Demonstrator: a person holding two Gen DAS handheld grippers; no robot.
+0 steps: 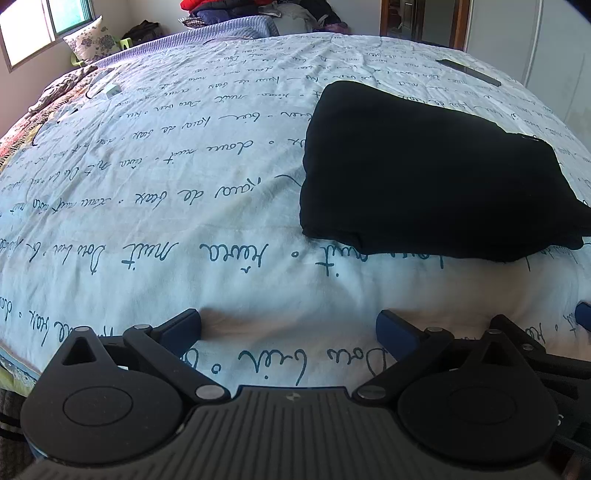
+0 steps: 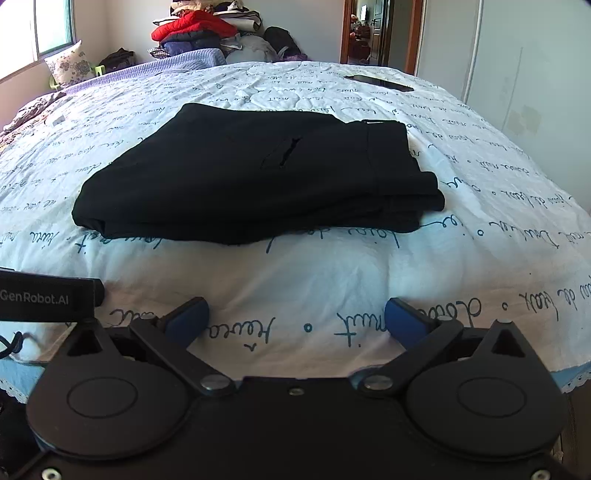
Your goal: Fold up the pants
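The black pants [image 2: 251,177] lie folded in a compact stack on the bed's white quilt with blue script [image 2: 295,280]. They also show in the left wrist view [image 1: 424,173], to the right of centre. My left gripper [image 1: 288,328] is open and empty, near the bed's front edge, short of the pants and to their left. My right gripper [image 2: 295,321] is open and empty, directly in front of the pants, apart from them. The left gripper's body [image 2: 48,299] shows at the left edge of the right wrist view.
A dark phone [image 2: 380,83] lies on the quilt at the far right. A floral pillow [image 2: 68,64] and a pile of clothes [image 2: 199,33] sit beyond the bed's far side. A doorway [image 2: 373,33] stands at the back right.
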